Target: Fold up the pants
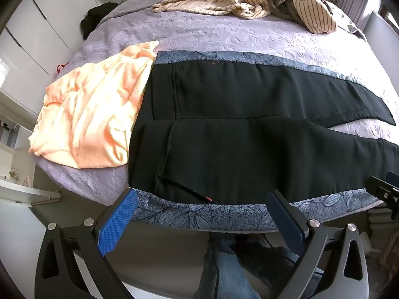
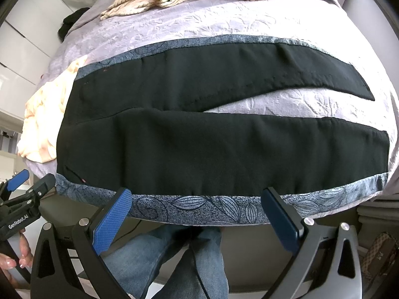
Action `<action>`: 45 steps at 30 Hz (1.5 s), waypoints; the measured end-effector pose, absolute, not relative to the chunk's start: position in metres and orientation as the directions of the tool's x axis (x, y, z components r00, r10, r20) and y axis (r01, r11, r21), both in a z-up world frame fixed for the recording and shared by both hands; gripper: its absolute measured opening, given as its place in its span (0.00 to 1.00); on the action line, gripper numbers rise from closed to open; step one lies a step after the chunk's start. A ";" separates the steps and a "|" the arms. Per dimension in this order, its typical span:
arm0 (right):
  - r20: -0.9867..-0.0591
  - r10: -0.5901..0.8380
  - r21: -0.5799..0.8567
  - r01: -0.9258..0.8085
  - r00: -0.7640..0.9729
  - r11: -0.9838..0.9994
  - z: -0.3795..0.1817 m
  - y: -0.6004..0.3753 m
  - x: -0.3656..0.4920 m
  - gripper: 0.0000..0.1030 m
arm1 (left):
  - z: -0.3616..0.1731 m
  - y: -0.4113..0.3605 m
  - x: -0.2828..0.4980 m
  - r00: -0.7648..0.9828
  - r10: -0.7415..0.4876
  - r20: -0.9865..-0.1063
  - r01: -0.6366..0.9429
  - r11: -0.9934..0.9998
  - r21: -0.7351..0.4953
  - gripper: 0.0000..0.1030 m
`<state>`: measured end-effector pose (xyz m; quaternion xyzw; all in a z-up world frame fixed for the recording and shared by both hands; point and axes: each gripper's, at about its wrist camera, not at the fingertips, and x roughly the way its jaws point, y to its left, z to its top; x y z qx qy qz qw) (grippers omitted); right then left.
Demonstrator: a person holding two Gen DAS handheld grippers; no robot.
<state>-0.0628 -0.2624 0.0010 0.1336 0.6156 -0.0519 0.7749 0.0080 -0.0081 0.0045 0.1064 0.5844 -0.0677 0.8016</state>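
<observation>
Black pants (image 1: 224,137) lie flat on a blue leaf-print cloth (image 1: 199,214) at the bed's near edge, waistband to the left, the two legs spread apart to the right. They also show in the right wrist view (image 2: 199,137). My left gripper (image 1: 202,214) is open and empty, hovering just in front of the near edge by the waist and hip. My right gripper (image 2: 197,211) is open and empty, in front of the near leg's edge. Neither touches the pants.
A peach garment (image 1: 92,114) lies left of the waistband. Striped clothes (image 1: 237,2) are piled at the far side of the lilac bedspread (image 1: 212,32). White cupboards (image 1: 30,37) stand on the left. The person's jeans-clad legs (image 2: 179,256) stand below the bed edge.
</observation>
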 end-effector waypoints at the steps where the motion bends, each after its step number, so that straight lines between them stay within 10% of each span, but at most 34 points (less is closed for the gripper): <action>1: -0.968 0.084 0.144 0.246 0.237 0.959 0.001 -0.262 -0.063 1.00 | 0.004 -0.008 0.008 0.307 0.017 -0.952 0.232 0.968 0.092 1.00; 29: -0.959 0.177 0.239 0.295 0.221 0.925 -0.021 -0.280 -0.058 1.00 | -0.024 -0.006 0.015 0.257 -0.020 -0.966 0.201 0.979 0.033 1.00; 35: -0.808 0.512 0.586 0.312 0.291 0.748 -0.057 -0.290 -0.061 1.00 | -0.052 0.020 0.024 0.194 -0.216 -0.957 0.133 0.972 -0.193 1.00; 38: -0.671 0.676 0.740 0.322 0.305 0.590 -0.086 -0.293 -0.070 0.84 | -0.069 0.044 0.022 0.155 -0.357 -0.921 0.067 0.934 -0.351 0.90; 45: -0.556 0.788 0.806 0.403 0.265 0.434 -0.147 -0.294 -0.102 0.72 | -0.121 0.073 0.001 0.063 -0.516 -0.854 0.019 0.857 -0.516 0.90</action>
